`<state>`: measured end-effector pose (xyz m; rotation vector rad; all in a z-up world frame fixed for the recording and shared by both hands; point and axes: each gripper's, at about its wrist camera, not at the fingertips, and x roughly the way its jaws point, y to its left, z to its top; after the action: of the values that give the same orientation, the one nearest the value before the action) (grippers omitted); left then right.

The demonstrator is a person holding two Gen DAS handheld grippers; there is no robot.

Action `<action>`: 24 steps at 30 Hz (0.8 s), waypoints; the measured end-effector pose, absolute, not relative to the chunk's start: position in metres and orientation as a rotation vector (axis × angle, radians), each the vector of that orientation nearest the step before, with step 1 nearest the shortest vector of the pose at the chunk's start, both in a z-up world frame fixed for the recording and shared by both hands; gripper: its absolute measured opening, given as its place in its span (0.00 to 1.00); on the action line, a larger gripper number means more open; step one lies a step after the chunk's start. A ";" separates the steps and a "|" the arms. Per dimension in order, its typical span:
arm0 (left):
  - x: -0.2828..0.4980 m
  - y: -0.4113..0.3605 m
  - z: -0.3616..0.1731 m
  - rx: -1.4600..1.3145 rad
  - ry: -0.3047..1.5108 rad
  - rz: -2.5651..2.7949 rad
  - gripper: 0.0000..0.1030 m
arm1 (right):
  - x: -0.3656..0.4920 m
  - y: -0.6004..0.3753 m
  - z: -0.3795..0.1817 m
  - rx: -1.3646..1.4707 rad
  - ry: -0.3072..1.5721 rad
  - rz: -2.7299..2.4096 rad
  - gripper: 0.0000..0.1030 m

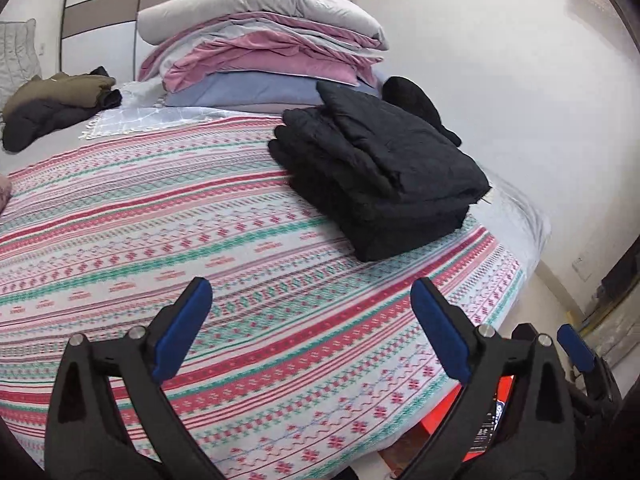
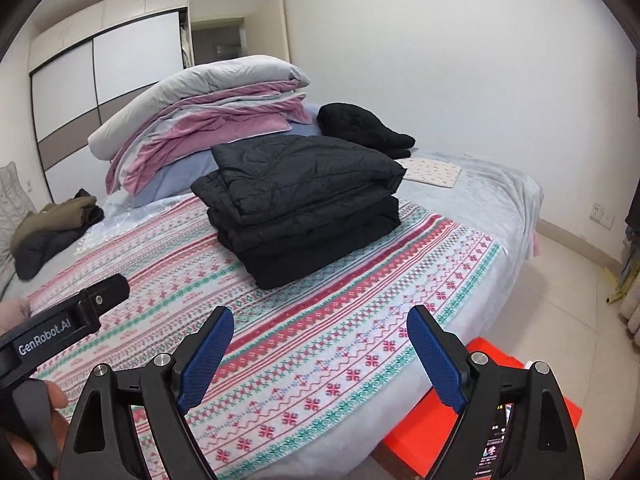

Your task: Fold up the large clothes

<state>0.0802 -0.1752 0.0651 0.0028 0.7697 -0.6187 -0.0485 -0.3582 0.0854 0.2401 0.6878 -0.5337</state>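
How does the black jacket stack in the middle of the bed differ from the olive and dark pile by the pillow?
The black jacket stack is folded into flat, squared layers; the olive and dark pile is a loose, unfolded heap. The stack is all black and lies on the patterned blanket; the pile mixes two colours and lies off it, on grey bedding. Both look like padded outerwear.

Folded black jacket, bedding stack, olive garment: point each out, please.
Folded black jacket (image 2: 304, 208): right wrist view, on its top folded layer.
Bedding stack (image 1: 264, 56): left wrist view, on the pink middle layers.
Olive garment (image 1: 60, 90): left wrist view, on its upper olive fabric.
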 end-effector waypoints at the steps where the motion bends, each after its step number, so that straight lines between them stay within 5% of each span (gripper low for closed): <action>1: 0.080 -0.181 0.062 0.004 0.778 -0.631 0.96 | -0.050 -0.359 0.085 0.238 0.683 -0.535 0.87; 24: 0.079 -0.199 0.036 0.101 0.837 -0.578 0.99 | -0.036 -0.377 0.059 0.249 0.718 -0.591 0.88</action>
<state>0.0786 -0.1988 0.0365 0.1006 0.8372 -0.5782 -0.0361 -0.3765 0.0588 0.2488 0.7183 -0.5910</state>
